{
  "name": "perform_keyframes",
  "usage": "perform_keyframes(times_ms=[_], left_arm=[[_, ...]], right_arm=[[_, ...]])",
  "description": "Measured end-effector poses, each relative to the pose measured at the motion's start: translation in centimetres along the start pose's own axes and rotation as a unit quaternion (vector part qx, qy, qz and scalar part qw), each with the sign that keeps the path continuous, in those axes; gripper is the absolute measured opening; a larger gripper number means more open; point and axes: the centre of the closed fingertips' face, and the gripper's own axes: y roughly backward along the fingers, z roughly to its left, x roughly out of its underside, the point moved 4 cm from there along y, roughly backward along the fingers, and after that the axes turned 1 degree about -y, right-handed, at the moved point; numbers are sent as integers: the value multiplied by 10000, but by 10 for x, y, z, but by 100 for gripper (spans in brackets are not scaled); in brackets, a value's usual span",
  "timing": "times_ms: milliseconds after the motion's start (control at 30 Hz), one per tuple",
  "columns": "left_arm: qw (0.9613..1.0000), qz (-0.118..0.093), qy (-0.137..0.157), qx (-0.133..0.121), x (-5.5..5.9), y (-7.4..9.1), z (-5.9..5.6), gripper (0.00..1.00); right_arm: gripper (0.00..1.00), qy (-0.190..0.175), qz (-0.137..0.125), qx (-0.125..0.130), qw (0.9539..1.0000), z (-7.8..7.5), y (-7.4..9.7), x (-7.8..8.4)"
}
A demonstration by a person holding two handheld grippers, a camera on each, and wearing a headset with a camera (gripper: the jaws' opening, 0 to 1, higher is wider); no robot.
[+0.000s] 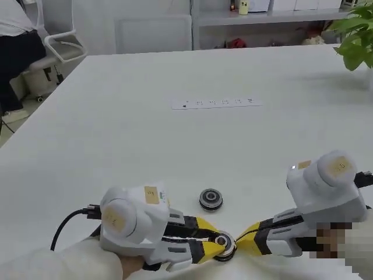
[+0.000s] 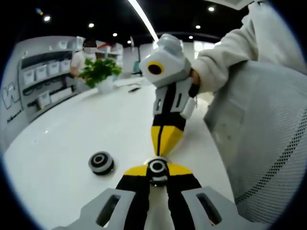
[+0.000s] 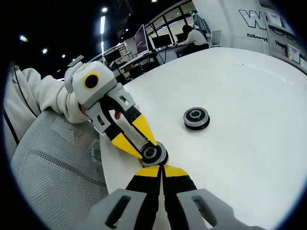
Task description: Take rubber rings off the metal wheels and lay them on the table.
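At the bottom edge of the head view, we hold the left claw [image 1: 219, 245] clamped on a wheel [image 1: 224, 241]. One yellow tip sits on each side of it, low on the table [image 1: 116, 134]. A black cable [image 1: 64, 224] trails from the claw's white body towards the lower left, above our pale sleeve [image 1: 76, 263].

The right claw [image 1: 240, 238] comes in from the lower right. Its jaws are drawn together to a point, and the tips touch the rim of the same wheel. We cannot tell whether they nip anything there. In the right gripper view the two claws meet at the wheel just below the frame's centre.

Just beyond, a little left of the meeting point, a second wheel [image 1: 210, 199] lies flat on the table, apart from both claws. It has a dark band [image 3: 196, 126] round its side.

Further up, near the middle of the frame, a white power strip [image 1: 217, 103] lies across the table. Green leaves of a plant [image 1: 354, 41] hang in at the upper right. At the upper left, past the table's edge, stands a white chair [image 1: 58, 44].
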Motion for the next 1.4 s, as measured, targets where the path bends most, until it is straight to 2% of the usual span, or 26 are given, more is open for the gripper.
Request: perform_keyframes(times_ms=[200, 433, 1400], left_arm=[[10000, -9, 2, 3, 0, 0, 0, 13], [10000, -6, -11, 0, 0, 0, 0, 13], [10000, 1, -55, -1, 0, 0, 2, 13]], right_arm=[[0, -481, -166, -118, 9986, 0, 2, -2], [0, -849, -267, -195, 9958, 0, 2, -4], [0, -787, -314, -262, 9961, 8, 1, -9]])
